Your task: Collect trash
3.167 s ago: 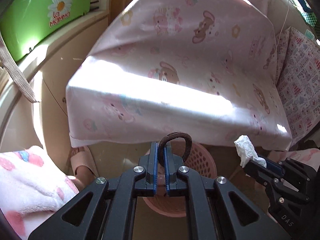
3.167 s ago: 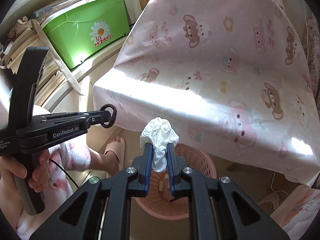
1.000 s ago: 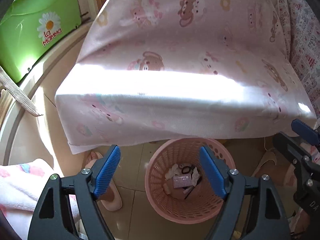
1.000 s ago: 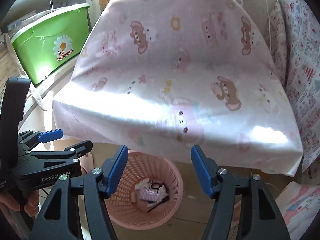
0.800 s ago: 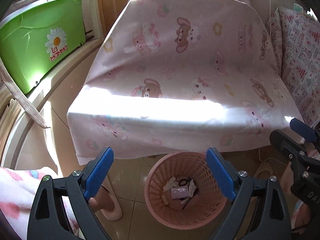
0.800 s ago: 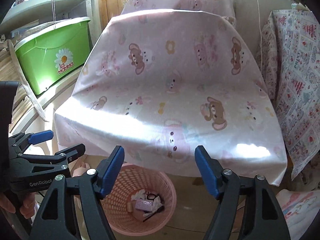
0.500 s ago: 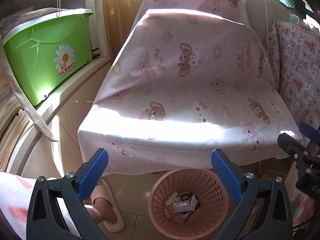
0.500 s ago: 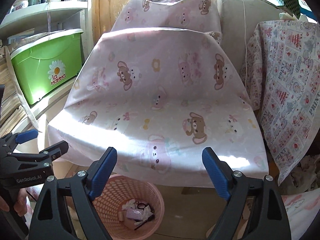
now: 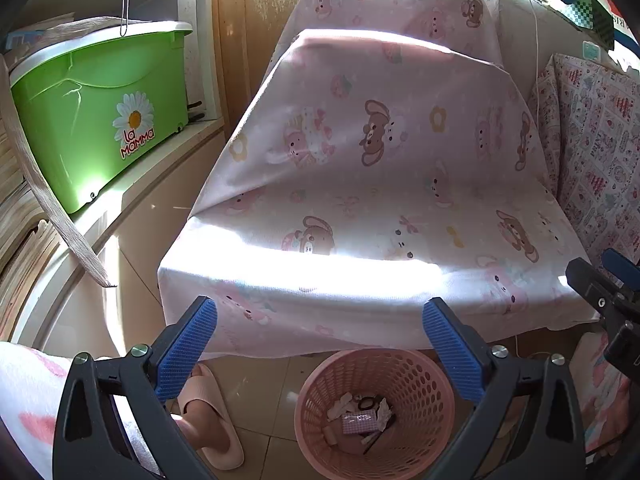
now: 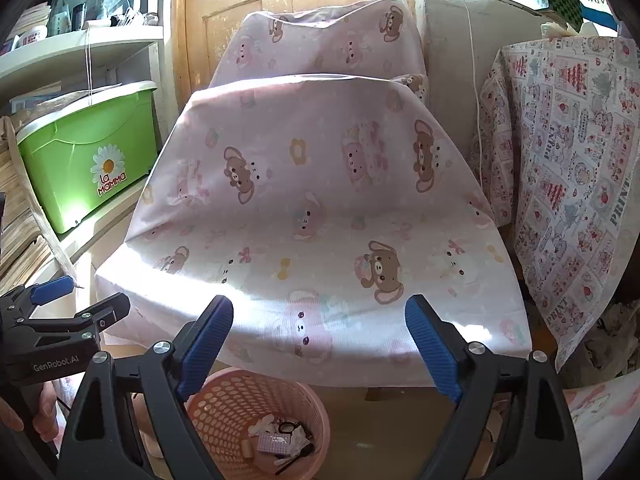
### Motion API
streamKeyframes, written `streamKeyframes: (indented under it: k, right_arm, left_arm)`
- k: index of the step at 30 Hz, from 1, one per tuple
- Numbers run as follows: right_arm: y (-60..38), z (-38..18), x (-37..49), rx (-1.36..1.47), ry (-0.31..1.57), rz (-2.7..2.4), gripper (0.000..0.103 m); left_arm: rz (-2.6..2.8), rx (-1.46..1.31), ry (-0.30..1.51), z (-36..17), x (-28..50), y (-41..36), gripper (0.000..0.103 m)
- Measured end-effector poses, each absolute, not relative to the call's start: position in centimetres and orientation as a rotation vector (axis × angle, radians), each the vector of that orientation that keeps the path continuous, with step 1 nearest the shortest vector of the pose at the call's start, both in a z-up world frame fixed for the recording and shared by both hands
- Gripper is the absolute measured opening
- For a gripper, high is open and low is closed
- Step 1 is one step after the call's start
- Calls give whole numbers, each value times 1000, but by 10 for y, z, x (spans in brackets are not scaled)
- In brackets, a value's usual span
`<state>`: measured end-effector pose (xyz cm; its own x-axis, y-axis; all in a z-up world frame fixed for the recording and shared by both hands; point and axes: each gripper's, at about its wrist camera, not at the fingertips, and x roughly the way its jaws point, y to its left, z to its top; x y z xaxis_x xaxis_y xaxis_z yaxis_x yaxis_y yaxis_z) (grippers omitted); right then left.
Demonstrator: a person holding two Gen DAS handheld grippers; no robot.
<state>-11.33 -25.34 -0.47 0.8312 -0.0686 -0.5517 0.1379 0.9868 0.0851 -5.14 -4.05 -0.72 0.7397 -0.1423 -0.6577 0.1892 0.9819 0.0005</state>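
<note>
A: Firstly, left wrist view. Item one: left tool (image 9: pixel 320 340), blue pads spread wide, nothing between them. Item two: pink basket (image 9: pixel 436 376) on the tiled floor, just below the front edge of the pink bear-print cloth (image 9: pixel 380 184). Contents: a heap of trash (image 9: pixel 362 420) at the bottom, namely white crumpled paper, a dark ring, a small checked packet and a dark stick-like piece. Item three: the other tool's tip at the right edge.

B: Cloth surface?

A: No loose litter that I can make out; glare along the front edge hides some of it. Also listed: green bin (image 9: pixel 100 120) on the shelf at left, a slippered foot (image 9: pixel 208 420) beside the basket.

B: Right wrist view?

A: Right tool (image 10: pixel 320 344), pads likewise wide, empty. Same basket low and left of centre, same heap inside. Left tool visible at the left edge, a hand on its handle. Patterned drape (image 10: pixel 568 184) at right.

B: Step in hand?

A: By my reading, a drop is complete: both tools are empty and hang above the basket. The next move calls for finding a remaining piece; none shows here, so the views must swing elsewhere first, with the pads left open for the approach.
</note>
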Motion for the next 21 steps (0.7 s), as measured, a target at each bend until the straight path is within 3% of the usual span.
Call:
streamKeyframes:
  k: [21]
  right_arm:
    - [-250, -2, -110, 77, 559, -117, 89]
  left_arm:
    - [-169, 72, 700, -8, -47, -42, 102]
